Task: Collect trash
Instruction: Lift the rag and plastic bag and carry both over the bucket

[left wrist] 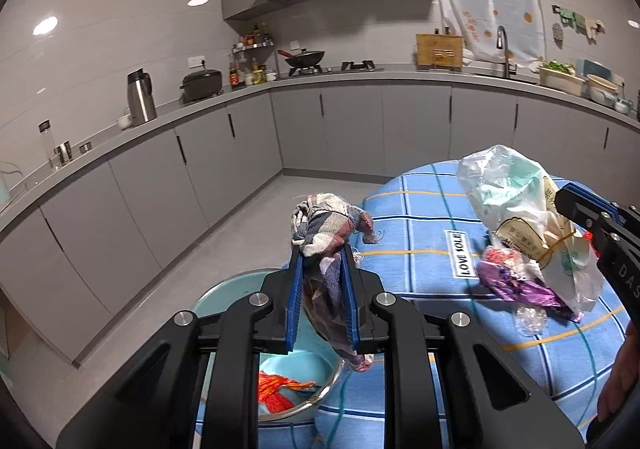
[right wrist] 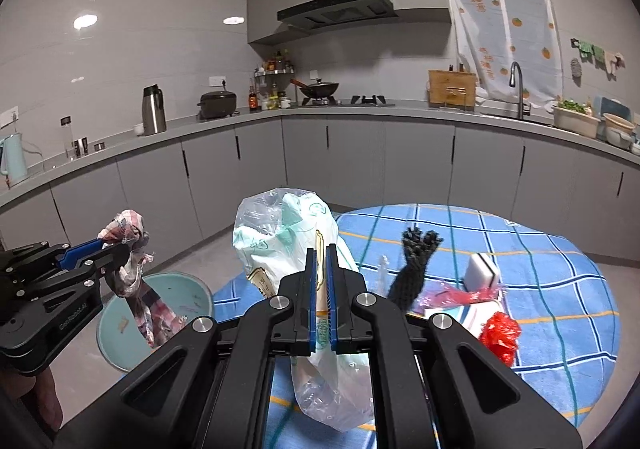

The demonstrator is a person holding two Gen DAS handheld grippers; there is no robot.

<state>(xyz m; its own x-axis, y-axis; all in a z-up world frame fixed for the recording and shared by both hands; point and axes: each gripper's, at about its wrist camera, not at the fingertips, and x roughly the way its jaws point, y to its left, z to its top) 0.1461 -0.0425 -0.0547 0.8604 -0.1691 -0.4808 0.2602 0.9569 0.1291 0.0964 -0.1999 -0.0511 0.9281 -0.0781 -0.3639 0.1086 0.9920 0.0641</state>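
My left gripper (left wrist: 322, 249) is shut on a crumpled plaid rag (left wrist: 328, 225) and holds it in the air above a light blue bin (left wrist: 224, 289); the rag (right wrist: 128, 249) and bin (right wrist: 120, 329) also show in the right wrist view. My right gripper (right wrist: 321, 249) is shut on a clear plastic bag of wrappers (right wrist: 280, 237), lifted over the table; the bag (left wrist: 520, 201) also shows in the left wrist view. Orange scraps (left wrist: 276, 389) lie in the bin.
A round table with a blue plaid cloth (right wrist: 560, 289) holds a black knit glove (right wrist: 412, 269), a white sponge (right wrist: 482, 269), red wrappers (right wrist: 500, 333) and a purple wrapper (left wrist: 516, 285). Grey kitchen cabinets (left wrist: 360, 129) and a counter run behind.
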